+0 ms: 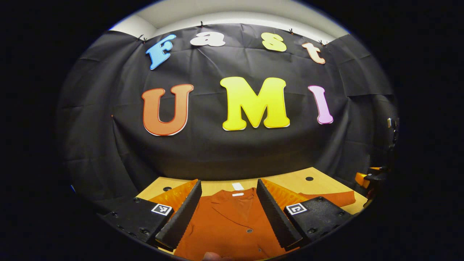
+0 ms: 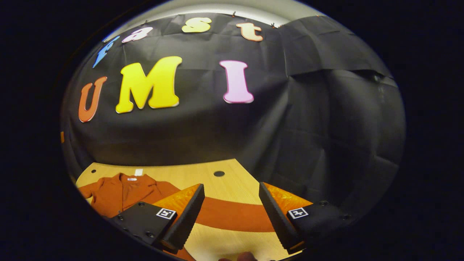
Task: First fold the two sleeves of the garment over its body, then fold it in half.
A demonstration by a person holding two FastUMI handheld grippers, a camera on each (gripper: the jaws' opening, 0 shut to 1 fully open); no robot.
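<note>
A rust-orange button-up shirt point(image 1: 232, 224) lies flat on the wooden table point(image 1: 293, 179), collar toward the wall. My left gripper point(image 1: 229, 210) hovers open over its chest, and nothing sits between the fingers. In the right gripper view the shirt body point(image 2: 123, 194) lies at the left and one long sleeve point(image 2: 232, 215) stretches out to the right across the table point(image 2: 188, 174). My right gripper point(image 2: 231, 214) is open above that sleeve, one finger on each side of it, not touching. The other gripper point(image 1: 373, 177) shows at the far right of the left gripper view.
A white tag point(image 1: 237, 186) lies on the table just beyond the collar. Round holes point(image 2: 219, 173) dot the tabletop. The black cloth wall stands close behind the table's far edge and wraps round the right side.
</note>
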